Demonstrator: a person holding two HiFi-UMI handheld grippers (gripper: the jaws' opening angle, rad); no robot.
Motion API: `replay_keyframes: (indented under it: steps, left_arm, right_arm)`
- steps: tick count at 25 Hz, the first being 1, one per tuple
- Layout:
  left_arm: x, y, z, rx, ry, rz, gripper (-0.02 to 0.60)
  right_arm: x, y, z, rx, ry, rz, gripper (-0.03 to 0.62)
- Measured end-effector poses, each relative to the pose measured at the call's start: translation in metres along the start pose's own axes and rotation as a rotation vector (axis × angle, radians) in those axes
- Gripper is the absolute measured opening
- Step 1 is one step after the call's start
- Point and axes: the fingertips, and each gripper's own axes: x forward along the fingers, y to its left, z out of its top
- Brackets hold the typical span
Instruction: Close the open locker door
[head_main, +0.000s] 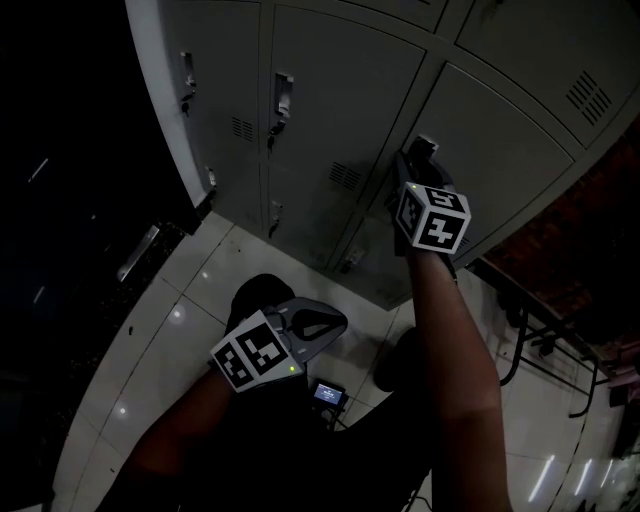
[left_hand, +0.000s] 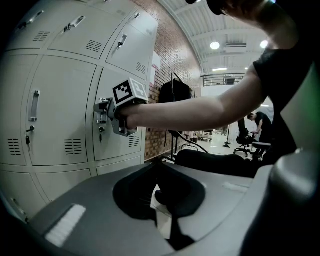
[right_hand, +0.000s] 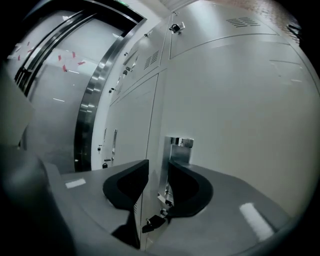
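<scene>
The grey locker door (head_main: 500, 150) looks almost flush with its neighbours. My right gripper (head_main: 417, 160) is up against its handle side. In the right gripper view the gripper (right_hand: 157, 172) has one jaw on each side of the door's metal handle (right_hand: 180, 145), closed on it; a key (right_hand: 155, 220) hangs in the lock below. The left gripper view shows that gripper (left_hand: 102, 112) at the same door (left_hand: 112, 80). My left gripper (head_main: 335, 322) hangs low over the floor, away from the lockers, its fingertips (left_hand: 159, 162) together with nothing between them.
More closed lockers (head_main: 320, 110) fill the wall to the left. White floor tiles (head_main: 170, 320) lie below. A dark clothes rack (left_hand: 175, 92) stands by the brick wall, with a person (left_hand: 260, 122) and a chair far behind. A steel door frame (right_hand: 95, 90) stands past the lockers.
</scene>
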Motion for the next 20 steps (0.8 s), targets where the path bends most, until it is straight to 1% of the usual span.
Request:
replay_keyframes:
  steps: [3, 5, 8, 20]
  left_arm:
    - [-0.0003, 0.0001, 0.0005, -0.001, -0.003, -0.001, 0.012]
    - [-0.0007, 0.0005, 0.0006, -0.001, -0.005, -0.001, 0.012]
    - [-0.0014, 0.0008, -0.0001, 0.000, -0.006, 0.000, 0.012]
    - [-0.0012, 0.0011, -0.0002, 0.001, -0.004, 0.002, 0.012]
  right_arm:
    - [0.0030, -0.0038, 0.0006, 0.012, -0.018, -0.013, 0.122]
    - [0.0035, -0.0056, 0.0007, 0.023, -0.027, -0.023, 0.104]
    - [0.0033, -0.0056, 0.0008, 0.027, -0.034, -0.028, 0.103]
    - [-0.0012, -0.0033, 0.0013, 0.036, -0.052, -0.007, 0.097]
